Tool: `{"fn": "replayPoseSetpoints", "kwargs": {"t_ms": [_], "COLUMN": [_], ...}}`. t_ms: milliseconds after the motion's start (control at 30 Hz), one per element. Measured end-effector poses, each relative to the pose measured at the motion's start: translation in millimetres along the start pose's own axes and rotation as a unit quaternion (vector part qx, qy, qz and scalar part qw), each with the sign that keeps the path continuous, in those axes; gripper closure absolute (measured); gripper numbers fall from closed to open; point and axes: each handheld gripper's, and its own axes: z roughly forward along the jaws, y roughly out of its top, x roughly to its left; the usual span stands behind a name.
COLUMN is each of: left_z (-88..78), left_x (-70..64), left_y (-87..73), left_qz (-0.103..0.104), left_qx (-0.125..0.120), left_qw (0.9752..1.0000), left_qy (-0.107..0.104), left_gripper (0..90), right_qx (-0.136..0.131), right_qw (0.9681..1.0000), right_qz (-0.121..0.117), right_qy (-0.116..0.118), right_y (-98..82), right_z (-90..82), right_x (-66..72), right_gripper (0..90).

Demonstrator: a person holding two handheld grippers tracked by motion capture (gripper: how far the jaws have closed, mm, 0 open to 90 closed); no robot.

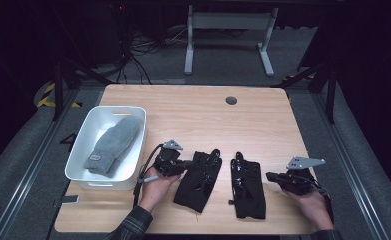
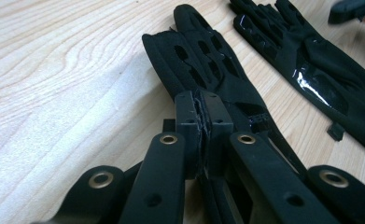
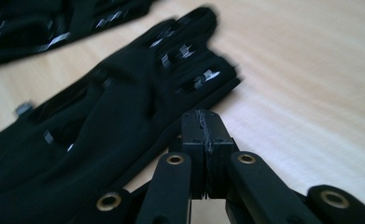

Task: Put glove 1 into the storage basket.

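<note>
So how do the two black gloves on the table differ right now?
The left black glove lies slanted and rumpled, its cuff toward the table's near edge; the right black glove lies flatter and straighter. The left gripper is shut on the left glove's edge, while the right gripper, shut on nothing, sits beside the right glove. Both are black with glossy patches, fingertips pointing away from the person.
</note>
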Motion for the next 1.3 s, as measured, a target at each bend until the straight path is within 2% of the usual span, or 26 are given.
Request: {"fn": "replayPoseSetpoints", "kwargs": {"t_ms": [100,433,733,1300], "left_z": [-0.8,-4.7,-7.1,-9.2], "left_x": [0.5,-1.5,-1.2,-1.7], "left_y": [-0.2,1.0,2.5,9.0], "left_qz": [-0.002,-0.006,-0.009,-0.014], "left_qx": [-0.003,-0.014,-0.019,-0.037], "left_qw": [1.0000,0.9997,0.9994,0.9984], "left_qy": [-0.006,-0.020,-0.027,-0.039], "left_gripper": [87.8,87.9,87.9,87.9], "right_qx": [0.018,0.029,0.030,0.028], "right_qw": [0.9996,0.9980,0.9963,0.9942], "right_qz": [-0.010,-0.021,-0.038,-0.049], "right_qy": [0.018,0.052,0.071,0.091], "right_y": [-3.8,-2.7,5.1,16.3], "right_z": [2.3,9.2,18.8,32.6], "right_x": [6.5,16.8,23.8,32.3], "right_gripper": [90.0,90.0,90.0,90.0]}}
